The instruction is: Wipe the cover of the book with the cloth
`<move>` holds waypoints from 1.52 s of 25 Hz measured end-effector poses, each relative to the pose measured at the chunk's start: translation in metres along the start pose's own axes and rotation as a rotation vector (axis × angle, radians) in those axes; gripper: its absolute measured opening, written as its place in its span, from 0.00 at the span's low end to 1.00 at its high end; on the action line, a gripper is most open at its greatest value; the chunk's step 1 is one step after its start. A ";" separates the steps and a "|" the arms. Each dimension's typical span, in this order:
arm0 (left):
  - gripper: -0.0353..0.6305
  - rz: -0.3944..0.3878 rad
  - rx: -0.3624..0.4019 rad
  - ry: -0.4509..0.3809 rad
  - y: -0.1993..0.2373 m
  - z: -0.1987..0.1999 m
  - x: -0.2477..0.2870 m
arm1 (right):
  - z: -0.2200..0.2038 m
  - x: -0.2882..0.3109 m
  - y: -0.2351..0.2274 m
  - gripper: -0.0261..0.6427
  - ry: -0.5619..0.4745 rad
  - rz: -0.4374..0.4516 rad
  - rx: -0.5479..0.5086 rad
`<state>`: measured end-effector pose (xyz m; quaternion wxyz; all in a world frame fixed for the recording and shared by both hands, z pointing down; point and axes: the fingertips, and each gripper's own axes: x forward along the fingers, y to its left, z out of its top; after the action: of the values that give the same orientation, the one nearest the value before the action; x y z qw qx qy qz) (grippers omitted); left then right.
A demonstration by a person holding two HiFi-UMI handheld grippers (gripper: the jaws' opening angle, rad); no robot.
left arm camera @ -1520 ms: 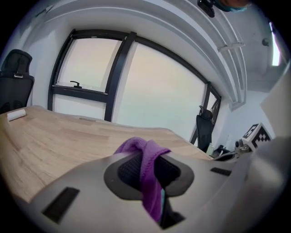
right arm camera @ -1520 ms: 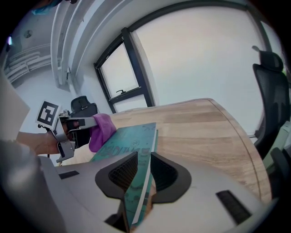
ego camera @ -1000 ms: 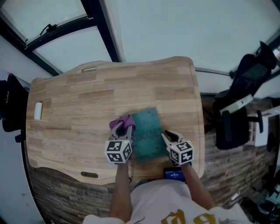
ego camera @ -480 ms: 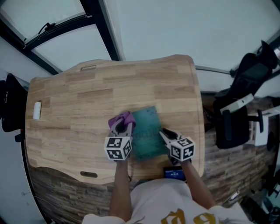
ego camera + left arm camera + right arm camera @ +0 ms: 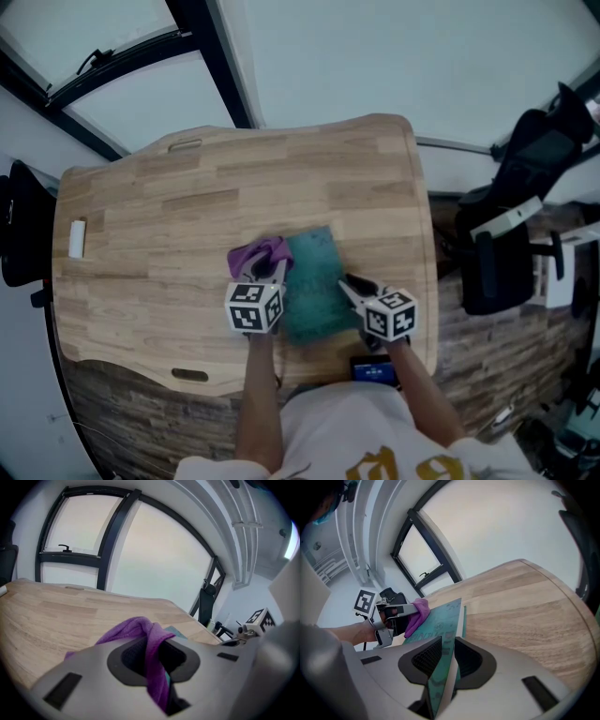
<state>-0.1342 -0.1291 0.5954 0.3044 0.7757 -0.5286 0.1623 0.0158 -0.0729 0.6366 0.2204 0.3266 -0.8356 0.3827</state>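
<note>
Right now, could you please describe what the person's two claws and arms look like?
The left claw and right claw are matching pale grey moulded bodies with dark ribbed pads set inside the jaws. Each carries a white cube printed with black square markers. The forearms are bare, and the person wears a white shirt with a yellow print.

Pale wooden worktop [image 5: 187,216], matt, with fine plank grain. Purple cloth [image 5: 258,253], soft and fleecy like microfibre. Teal book [image 5: 314,286] with smooth card cover, dull sheen, pale paper edges. Left hand-held gripper [image 5: 266,272] and right hand-held gripper [image 5: 347,284] in matt grey plastic; dark ribbed pads [image 5: 427,657].
</note>
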 end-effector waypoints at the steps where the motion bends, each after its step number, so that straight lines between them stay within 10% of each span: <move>1: 0.13 -0.004 -0.003 0.014 0.000 -0.001 0.002 | 0.000 0.000 0.000 0.14 -0.002 -0.002 -0.003; 38: 0.13 -0.027 -0.015 0.226 -0.005 -0.009 0.021 | -0.001 0.002 -0.001 0.14 -0.005 0.003 0.006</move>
<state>-0.1209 -0.1367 0.6130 0.3700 0.7571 -0.4817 0.2407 0.0149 -0.0734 0.6387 0.2169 0.3269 -0.8354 0.3849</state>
